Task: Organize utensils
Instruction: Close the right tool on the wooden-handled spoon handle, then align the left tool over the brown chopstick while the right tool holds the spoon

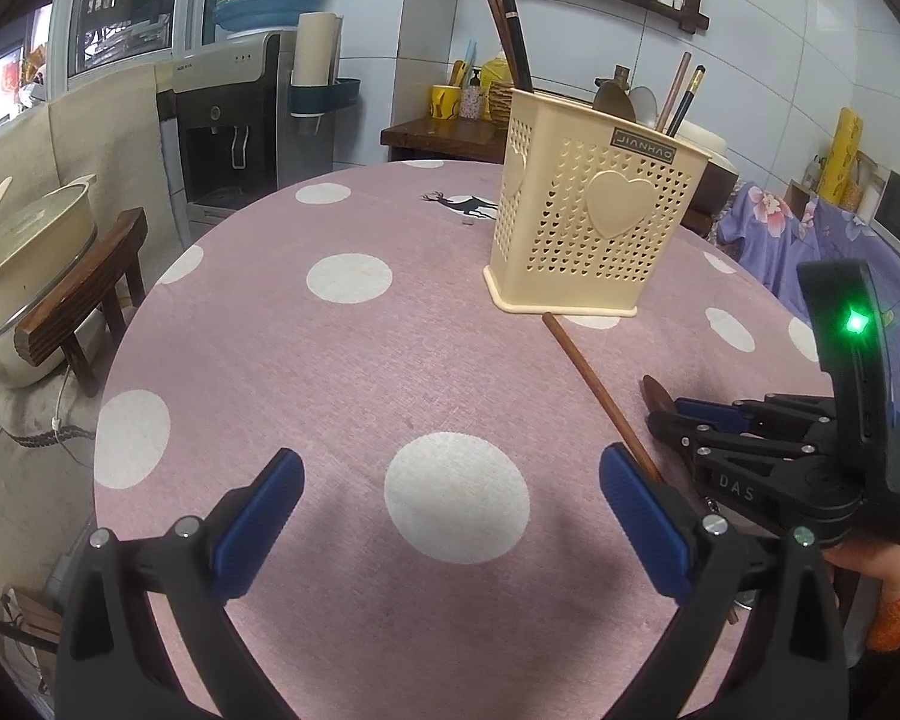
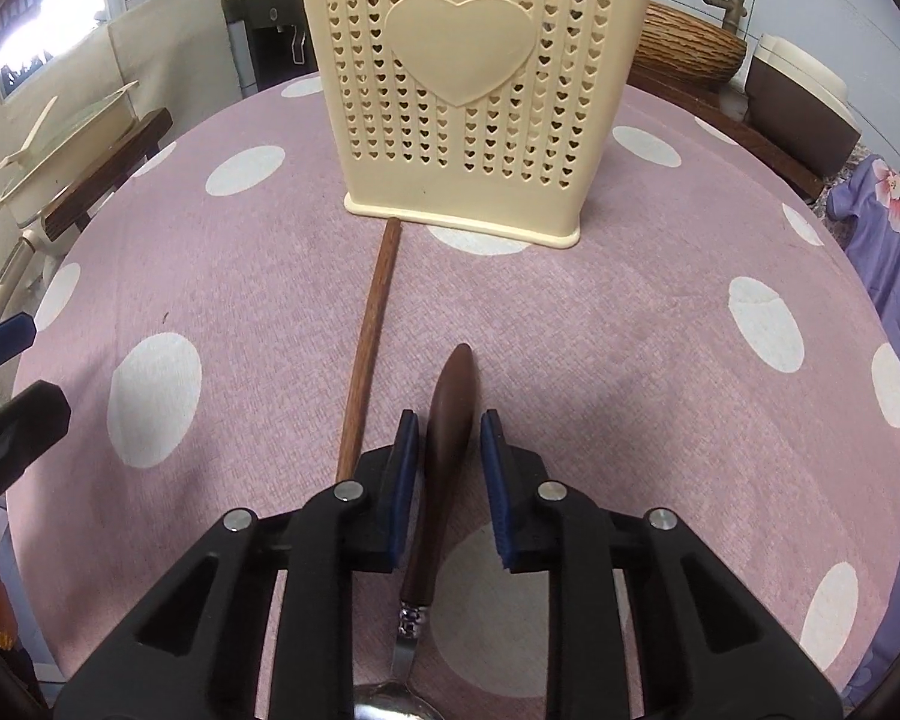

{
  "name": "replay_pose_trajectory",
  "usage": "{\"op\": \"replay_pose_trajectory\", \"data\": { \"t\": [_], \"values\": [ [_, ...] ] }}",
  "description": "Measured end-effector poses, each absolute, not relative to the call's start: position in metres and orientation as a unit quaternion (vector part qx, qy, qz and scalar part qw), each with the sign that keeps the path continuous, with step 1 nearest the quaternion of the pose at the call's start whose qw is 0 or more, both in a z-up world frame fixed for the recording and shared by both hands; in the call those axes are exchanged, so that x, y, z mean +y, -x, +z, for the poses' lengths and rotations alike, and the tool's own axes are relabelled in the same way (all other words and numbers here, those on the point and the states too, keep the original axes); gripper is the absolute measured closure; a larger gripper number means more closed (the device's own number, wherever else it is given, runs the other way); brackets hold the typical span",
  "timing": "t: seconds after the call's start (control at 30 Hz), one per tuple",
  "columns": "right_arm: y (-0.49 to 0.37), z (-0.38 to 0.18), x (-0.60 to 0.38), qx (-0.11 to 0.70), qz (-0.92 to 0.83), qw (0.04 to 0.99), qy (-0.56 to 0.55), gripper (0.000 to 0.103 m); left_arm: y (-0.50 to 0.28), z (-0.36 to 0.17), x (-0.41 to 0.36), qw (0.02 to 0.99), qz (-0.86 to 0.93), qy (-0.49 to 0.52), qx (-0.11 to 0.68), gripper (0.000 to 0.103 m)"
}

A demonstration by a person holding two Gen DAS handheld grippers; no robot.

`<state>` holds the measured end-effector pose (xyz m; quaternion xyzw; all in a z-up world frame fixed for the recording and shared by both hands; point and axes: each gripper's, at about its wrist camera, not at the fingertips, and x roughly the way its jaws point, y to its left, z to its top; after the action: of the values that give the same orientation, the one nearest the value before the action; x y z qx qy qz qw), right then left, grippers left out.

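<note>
While the left gripper [image 1: 450, 516] hangs wide open and empty over the dotted tablecloth [image 1: 342, 360], the right gripper [image 2: 448, 468] straddles a wooden-handled spoon [image 2: 444, 450], pads close on either side but not visibly pressing. Its handle runs away from the jaws toward the cream utensil holder [image 2: 468, 90]; a wooden chopstick [image 2: 369, 348] lies just left, nearly parallel.

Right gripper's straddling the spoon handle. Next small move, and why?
Probably finish closing the right gripper on the spoon: small gaps show between its pads and the wooden handle, so nothing is gripped yet. Then lift toward the holder.
</note>
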<state>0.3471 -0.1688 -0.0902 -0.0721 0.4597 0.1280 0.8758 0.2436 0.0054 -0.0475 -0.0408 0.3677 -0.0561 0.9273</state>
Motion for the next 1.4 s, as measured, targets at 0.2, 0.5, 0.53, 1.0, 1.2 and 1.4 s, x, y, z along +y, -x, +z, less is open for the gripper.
{"op": "replay_pose_trajectory", "data": {
  "t": [0.2,0.5,0.53,1.0,1.2,1.4],
  "values": [
    [-0.347,-0.09,-0.168,0.458,0.139,0.874,0.082,0.086,-0.247,-0.049,0.0,0.925,-0.056,0.031,0.375,0.005],
    [-0.344,-0.09,-0.209,0.46,0.124,0.875,0.088,0.087,-0.26,-0.053,-0.019,0.909,-0.101,0.033,0.402,0.005],
    [-0.344,-0.09,-0.219,0.461,0.117,0.876,0.081,0.087,-0.262,-0.054,-0.021,0.907,-0.105,0.034,0.406,0.005],
    [-0.342,-0.092,-0.254,0.457,0.096,0.883,0.044,0.086,-0.31,-0.065,-0.068,0.881,-0.119,0.025,0.457,0.024],
    [-0.342,-0.091,-0.255,0.456,0.098,0.884,0.04,0.086,-0.323,-0.075,-0.082,0.878,-0.109,0.01,0.466,0.026],
    [-0.341,-0.092,-0.256,0.454,0.101,0.885,0.037,0.086,-0.303,-0.082,-0.088,0.875,-0.114,-0.018,0.47,0.031]
  ]
}}
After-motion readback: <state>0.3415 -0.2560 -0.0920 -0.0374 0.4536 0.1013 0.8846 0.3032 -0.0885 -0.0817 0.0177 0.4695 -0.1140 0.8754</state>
